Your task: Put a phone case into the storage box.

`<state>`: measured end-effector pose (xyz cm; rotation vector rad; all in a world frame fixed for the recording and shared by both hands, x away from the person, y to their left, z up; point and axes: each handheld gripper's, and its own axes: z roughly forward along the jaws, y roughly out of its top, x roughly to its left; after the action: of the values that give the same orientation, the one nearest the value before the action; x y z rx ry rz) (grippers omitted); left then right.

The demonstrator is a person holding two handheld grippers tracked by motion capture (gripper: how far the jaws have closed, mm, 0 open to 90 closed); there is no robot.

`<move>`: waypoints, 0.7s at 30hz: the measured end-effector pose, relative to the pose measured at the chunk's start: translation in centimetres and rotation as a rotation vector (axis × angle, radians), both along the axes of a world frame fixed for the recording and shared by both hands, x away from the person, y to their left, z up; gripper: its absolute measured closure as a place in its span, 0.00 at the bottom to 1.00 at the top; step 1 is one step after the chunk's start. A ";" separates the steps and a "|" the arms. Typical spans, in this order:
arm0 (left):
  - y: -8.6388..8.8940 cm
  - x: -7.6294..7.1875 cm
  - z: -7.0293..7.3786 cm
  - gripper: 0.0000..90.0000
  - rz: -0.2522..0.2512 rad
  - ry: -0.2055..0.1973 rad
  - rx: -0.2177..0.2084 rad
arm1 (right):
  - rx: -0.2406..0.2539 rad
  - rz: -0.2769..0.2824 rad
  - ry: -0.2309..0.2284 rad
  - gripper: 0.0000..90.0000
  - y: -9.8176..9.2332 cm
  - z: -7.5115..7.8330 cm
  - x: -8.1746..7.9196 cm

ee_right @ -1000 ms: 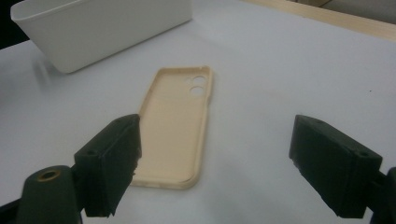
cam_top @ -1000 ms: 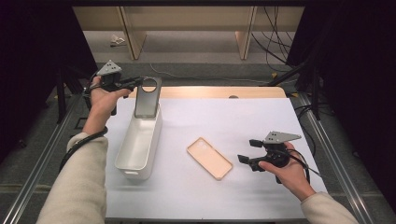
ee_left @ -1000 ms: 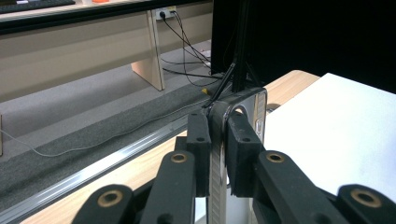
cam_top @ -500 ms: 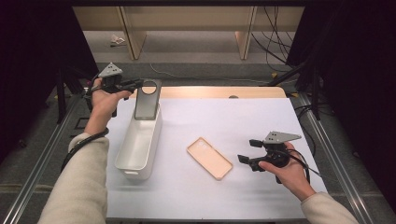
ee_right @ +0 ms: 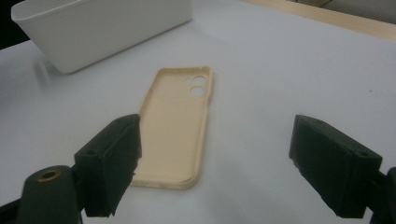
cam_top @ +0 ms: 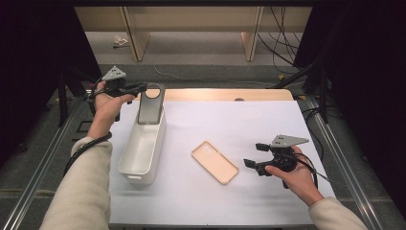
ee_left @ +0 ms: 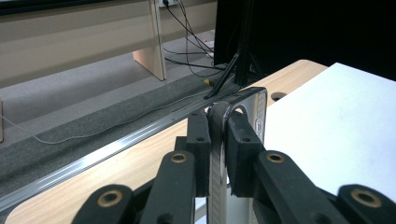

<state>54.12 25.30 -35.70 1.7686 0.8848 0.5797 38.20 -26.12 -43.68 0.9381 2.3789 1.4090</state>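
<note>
High view: overhead, facing 12 o'clock. Gripper views: close, low; right shares the beige phone case with high.

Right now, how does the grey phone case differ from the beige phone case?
The grey phone case stands upright over the white bin's far end, clamped in the left gripper; the beige phone case lies flat on the white table cover, untouched, before the open right gripper. Both show camera cutouts.
</note>
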 end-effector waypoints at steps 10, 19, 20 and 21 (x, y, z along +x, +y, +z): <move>0.0 0.2 -0.3 0.90 0.002 0.006 0.001 | -0.001 0.000 0.002 0.20 0.0 0.0 0.0; 0.0 0.3 -0.4 0.90 0.004 0.009 0.000 | 0.001 0.001 0.003 0.20 0.0 -0.1 0.0; 0.0 0.3 -0.4 0.90 0.005 0.009 0.001 | 0.001 0.001 0.003 0.20 0.0 -0.1 0.0; 0.0 0.3 -0.4 0.90 0.006 0.010 0.001 | 0.001 0.002 0.004 0.20 0.0 -0.1 0.0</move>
<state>54.44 25.30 -36.12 1.7717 0.8970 0.5756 38.22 -26.10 -43.80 0.9399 2.3826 1.4099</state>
